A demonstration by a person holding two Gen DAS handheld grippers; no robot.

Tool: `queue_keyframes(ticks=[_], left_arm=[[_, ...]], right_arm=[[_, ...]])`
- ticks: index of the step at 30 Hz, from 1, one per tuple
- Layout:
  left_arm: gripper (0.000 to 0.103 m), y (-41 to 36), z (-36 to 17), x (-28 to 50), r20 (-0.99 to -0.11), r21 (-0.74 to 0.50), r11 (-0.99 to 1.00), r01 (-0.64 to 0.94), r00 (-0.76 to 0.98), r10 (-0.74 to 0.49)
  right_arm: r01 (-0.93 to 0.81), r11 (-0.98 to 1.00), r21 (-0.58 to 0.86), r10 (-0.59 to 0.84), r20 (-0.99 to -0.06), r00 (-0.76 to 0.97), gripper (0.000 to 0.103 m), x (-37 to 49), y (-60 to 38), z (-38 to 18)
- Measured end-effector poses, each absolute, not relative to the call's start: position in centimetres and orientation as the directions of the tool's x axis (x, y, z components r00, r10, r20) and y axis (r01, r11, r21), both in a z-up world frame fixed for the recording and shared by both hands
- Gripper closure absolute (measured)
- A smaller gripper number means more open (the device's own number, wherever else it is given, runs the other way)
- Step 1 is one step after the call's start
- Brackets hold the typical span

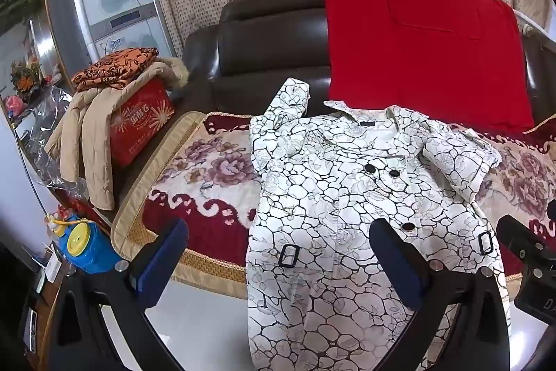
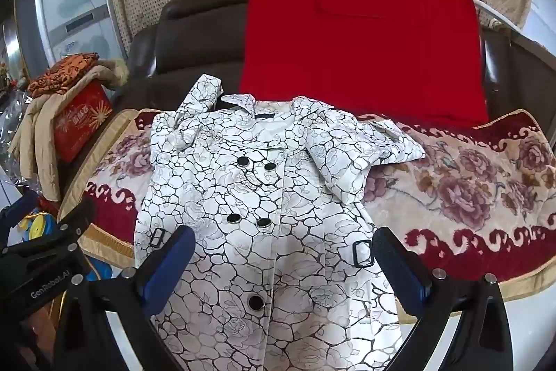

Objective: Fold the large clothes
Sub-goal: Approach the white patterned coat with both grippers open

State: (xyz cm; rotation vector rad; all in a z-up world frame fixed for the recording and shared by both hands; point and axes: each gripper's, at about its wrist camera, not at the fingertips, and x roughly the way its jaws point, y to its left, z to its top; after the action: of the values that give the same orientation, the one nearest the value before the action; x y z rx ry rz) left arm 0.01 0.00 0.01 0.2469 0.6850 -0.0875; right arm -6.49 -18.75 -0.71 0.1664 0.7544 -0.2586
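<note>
So you are at the very start of the fold: the white patterned coat (image 2: 250, 197) lies face up and buttoned on the floral sofa cover (image 2: 469, 183), its collar toward the sofa's back edge beside the red blanket (image 2: 361, 51), its hem spilling over the front edge toward you. Both sleeves are already bunched inward near the shoulders, the one on the right of the view lying across the chest, the other crumpled up by the collar.

Neither tool has hold of anything. Your left gripper (image 1: 278, 263) has its jaws spread wide, hovering over the coat's left side near the belt loop. Your right gripper (image 2: 283, 266) is likewise spread wide, straddling the button line lower down; no cloth is pinched.

My judgement is that the next move calls for tidying the sleeves flat, then taking a side edge or the hanging hem with both tools and carrying it over the body. Expect stiffish cloth that holds a crease.

Both tools tilt downward toward the coat, side by side and close together.
</note>
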Motion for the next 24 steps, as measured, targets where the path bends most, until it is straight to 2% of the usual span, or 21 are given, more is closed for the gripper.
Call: queue_keyframes(ticks=[24], left_arm=[[0.000,0.20,-0.35,0.42,-0.637,0.194,0.968,0.161,0.771,0.000]], right_arm=[[0.279,0.958,0.068,-0.150,-0.710,0.688,0.000,-5.92,-18.77,-1.21]])
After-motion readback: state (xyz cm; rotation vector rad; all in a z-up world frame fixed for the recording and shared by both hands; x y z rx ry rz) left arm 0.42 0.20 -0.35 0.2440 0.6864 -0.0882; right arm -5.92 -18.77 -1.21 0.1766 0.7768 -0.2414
